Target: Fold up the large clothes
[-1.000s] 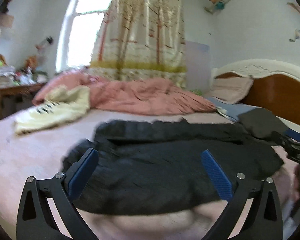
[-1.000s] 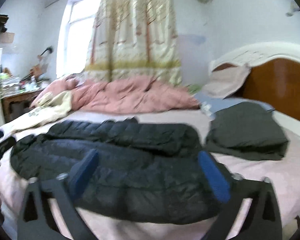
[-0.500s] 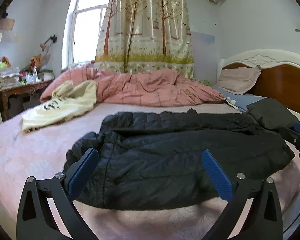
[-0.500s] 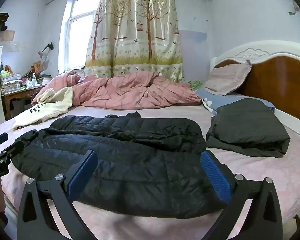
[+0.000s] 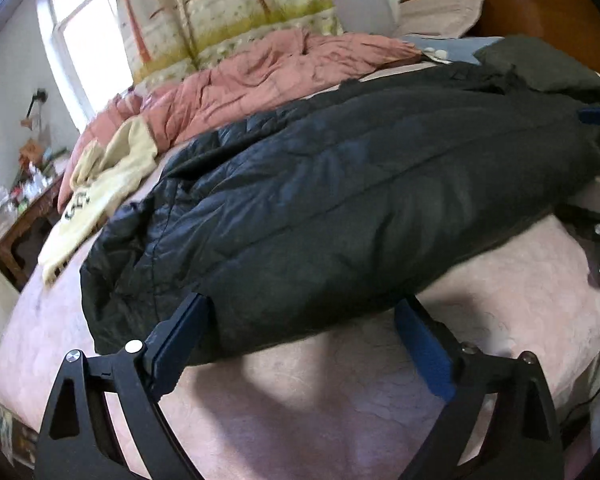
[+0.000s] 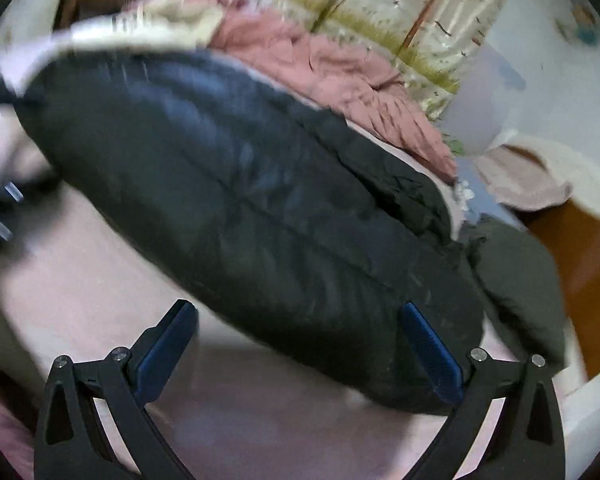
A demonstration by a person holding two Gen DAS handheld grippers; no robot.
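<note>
So the black puffer jacket (image 5: 340, 200) is lying lengthwise across the pink bedsheet (image 5: 300, 400), and it looks like it's been folded once already into a long strip, with a finished dark folded garment (image 6: 520, 280) sitting near the headboard, so I'd guess one or two cross folds are left. Both grippers are tilted and low at the near edge of the jacket: left gripper (image 5: 300, 344) spread wide with nothing between its fingers, one tip at the hem, and right gripper (image 6: 300, 348) likewise spread and empty.
</note>
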